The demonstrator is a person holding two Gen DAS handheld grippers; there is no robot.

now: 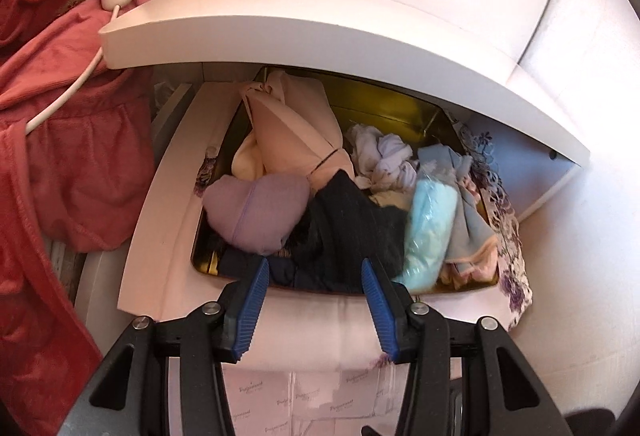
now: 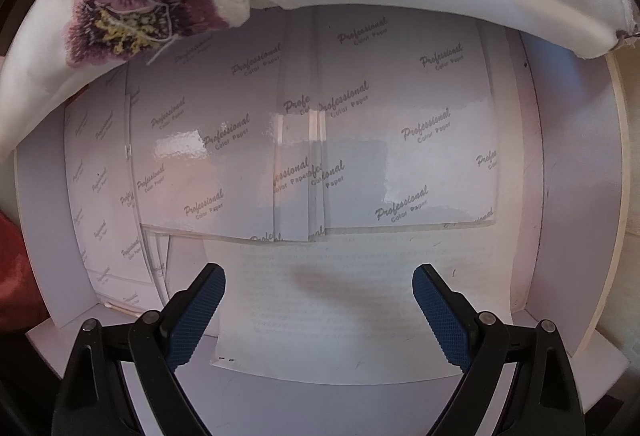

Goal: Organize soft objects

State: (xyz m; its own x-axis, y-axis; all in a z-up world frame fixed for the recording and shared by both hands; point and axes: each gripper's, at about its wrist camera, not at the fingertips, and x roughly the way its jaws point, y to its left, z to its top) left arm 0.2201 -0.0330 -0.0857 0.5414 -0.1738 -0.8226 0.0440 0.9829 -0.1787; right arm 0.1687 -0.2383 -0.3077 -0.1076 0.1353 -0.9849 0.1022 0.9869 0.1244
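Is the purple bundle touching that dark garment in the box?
Touching. The left wrist view shows the purple bundle pressed against the dark garment, with no gap between them.

Gold-lined tin, rectangular, open-topped, packed with soft garments. Far left: peach garment, bunched upright over a cream piece. Near left: lavender bundle, rounded. Centre, near: black garment, crumpled. Far centre: white-lilac knot. Right: light-blue roll beside grey-blue folded cloth.
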